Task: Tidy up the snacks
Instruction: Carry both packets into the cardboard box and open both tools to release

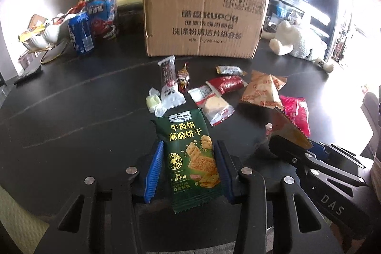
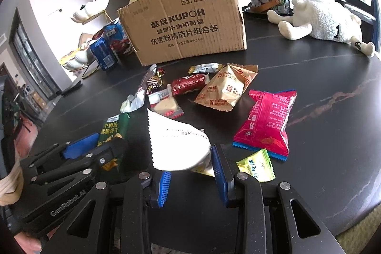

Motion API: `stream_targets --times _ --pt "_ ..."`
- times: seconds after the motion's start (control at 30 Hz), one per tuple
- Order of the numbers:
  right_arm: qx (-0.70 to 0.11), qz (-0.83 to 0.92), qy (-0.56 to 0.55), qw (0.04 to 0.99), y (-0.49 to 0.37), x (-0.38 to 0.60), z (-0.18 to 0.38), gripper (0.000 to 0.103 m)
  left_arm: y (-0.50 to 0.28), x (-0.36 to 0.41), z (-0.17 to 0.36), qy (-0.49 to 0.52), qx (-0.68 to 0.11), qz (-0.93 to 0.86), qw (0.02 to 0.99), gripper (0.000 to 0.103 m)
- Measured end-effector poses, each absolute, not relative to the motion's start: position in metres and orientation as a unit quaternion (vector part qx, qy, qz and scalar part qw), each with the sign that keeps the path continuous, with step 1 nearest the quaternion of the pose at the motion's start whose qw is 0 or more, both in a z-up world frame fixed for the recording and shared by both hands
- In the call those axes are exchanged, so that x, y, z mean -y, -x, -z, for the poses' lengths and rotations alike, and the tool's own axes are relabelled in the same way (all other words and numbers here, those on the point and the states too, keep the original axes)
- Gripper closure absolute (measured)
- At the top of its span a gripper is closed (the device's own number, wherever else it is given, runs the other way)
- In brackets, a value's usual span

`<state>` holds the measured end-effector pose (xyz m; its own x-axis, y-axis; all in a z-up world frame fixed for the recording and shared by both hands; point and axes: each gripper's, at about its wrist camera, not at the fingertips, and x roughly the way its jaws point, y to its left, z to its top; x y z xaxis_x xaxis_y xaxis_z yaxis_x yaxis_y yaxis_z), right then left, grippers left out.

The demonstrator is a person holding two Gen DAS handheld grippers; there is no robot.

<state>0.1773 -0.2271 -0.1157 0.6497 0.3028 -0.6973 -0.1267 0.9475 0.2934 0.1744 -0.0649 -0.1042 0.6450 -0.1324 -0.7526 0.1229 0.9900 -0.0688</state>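
While your left claw [image 1: 189, 167] grips the green cracker packet [image 1: 190, 154] and your right claw [image 2: 191, 179] pinches the white-backed packet [image 2: 176, 142], lift both clear of the tabletop [image 1: 83, 111]; carry them level toward the cardboard box [image 1: 204, 18]. Keep each squeeze gentle; crackers crush.

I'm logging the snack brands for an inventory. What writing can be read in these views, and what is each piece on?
"KUPOH": cardboard box.
"洗涤粉清洁片组合装": same box, lower line.
"Member's Mark": green packet, top label.
"牛肉馅 酥脆饼干": green packet, yellow lettering.
"FORTUNE BISCUITS": tan pouch, repeated.
"DAS": right gripper body.
"GenRobot.AI": left gripper body.
Too small or blurred: white packet, pink packet, blue cans, small wrappers.
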Motion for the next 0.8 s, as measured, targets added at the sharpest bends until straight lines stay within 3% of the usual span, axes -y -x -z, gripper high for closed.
stream_targets --times 0.8 --pt "-0.342 -0.154 -0.081 0.923 -0.213 0.217 0.006 0.069 -0.2 0.049 -0.015 -0.014 -0.299 0.097 0.949 0.06"
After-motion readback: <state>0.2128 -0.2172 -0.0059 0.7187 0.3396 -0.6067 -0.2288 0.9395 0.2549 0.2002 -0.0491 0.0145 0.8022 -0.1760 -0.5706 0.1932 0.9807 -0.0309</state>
